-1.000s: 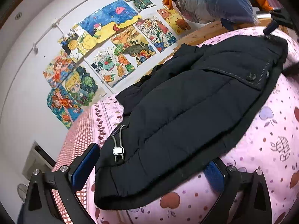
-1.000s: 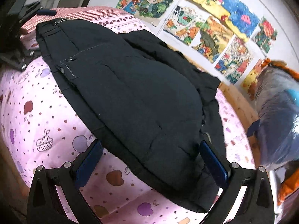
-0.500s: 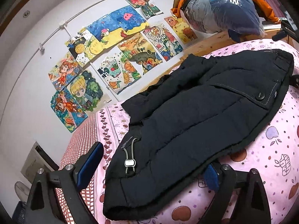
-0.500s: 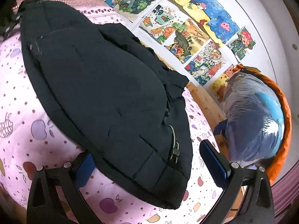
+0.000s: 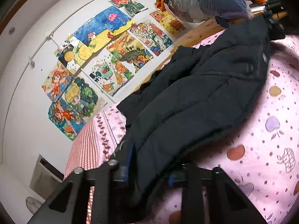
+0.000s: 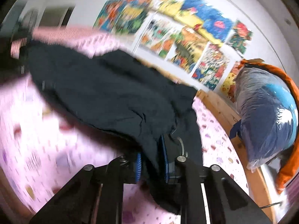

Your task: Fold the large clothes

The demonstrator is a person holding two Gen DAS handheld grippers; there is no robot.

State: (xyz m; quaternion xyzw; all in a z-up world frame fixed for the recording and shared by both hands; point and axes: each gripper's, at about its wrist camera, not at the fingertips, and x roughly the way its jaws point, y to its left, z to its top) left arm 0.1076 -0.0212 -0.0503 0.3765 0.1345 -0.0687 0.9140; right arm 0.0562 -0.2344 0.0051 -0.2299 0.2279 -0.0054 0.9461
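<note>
A large black padded jacket (image 5: 196, 97) lies spread on a pink bedspread with fruit prints (image 5: 271, 149). My left gripper (image 5: 149, 169) is shut on the jacket's near hem corner, with cloth bunched between the blue pads. The jacket also shows in the right wrist view (image 6: 112, 97), which is blurred by motion. My right gripper (image 6: 151, 160) is shut on the other hem corner, cloth pinched between its blue pads. A cord loop hangs beside the right finger.
Colourful drawings (image 5: 104, 56) cover the white wall behind the bed. A wooden bed frame (image 6: 220, 108) runs along it. A plastic-wrapped blue bundle on orange cloth (image 6: 267, 115) sits at the bed's end. A red checked sheet (image 5: 84, 149) lies at the other end.
Both grippers have closed from wide open onto the jacket's hem corners. The hem now bunches up between the pads, and the right view is blurred by movement.
</note>
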